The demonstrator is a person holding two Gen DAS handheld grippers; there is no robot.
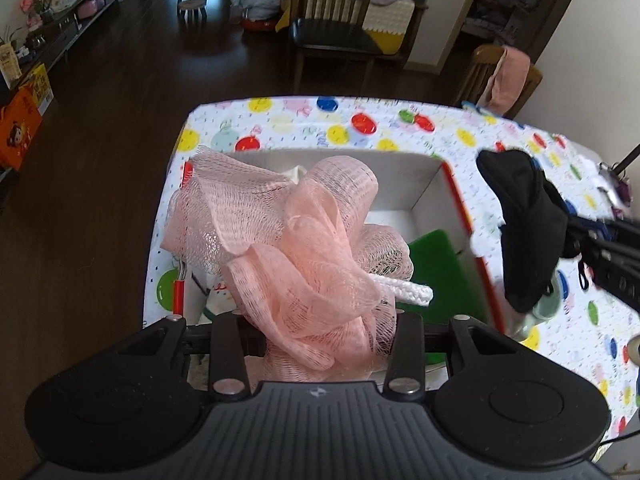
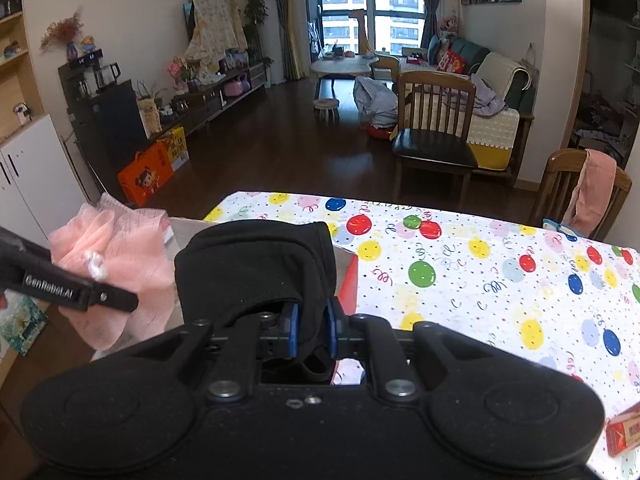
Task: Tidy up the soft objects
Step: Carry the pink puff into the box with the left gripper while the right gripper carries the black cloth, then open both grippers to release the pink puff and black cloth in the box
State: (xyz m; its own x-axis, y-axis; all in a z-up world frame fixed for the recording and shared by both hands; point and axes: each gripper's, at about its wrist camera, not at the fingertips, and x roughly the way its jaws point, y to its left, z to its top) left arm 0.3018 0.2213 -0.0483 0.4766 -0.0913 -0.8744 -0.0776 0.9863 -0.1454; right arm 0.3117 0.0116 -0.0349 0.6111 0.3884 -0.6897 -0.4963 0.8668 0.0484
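Left gripper (image 1: 320,328) clamped on pink mesh bath pouf (image 1: 296,240) above open cardboard box (image 1: 424,184). Right gripper (image 2: 312,324) pinching black fabric eye mask (image 2: 256,268), pads closed.

The left gripper (image 1: 320,332) was tilted steeply downward, its jaws held partly apart and clamped on a pink mesh bundle (image 1: 296,248). The right gripper (image 2: 312,330) was angled less steeply, its blue pads (image 2: 294,330) pressed nearly together on a black cloth (image 2: 256,268). Both were held close, side by side.
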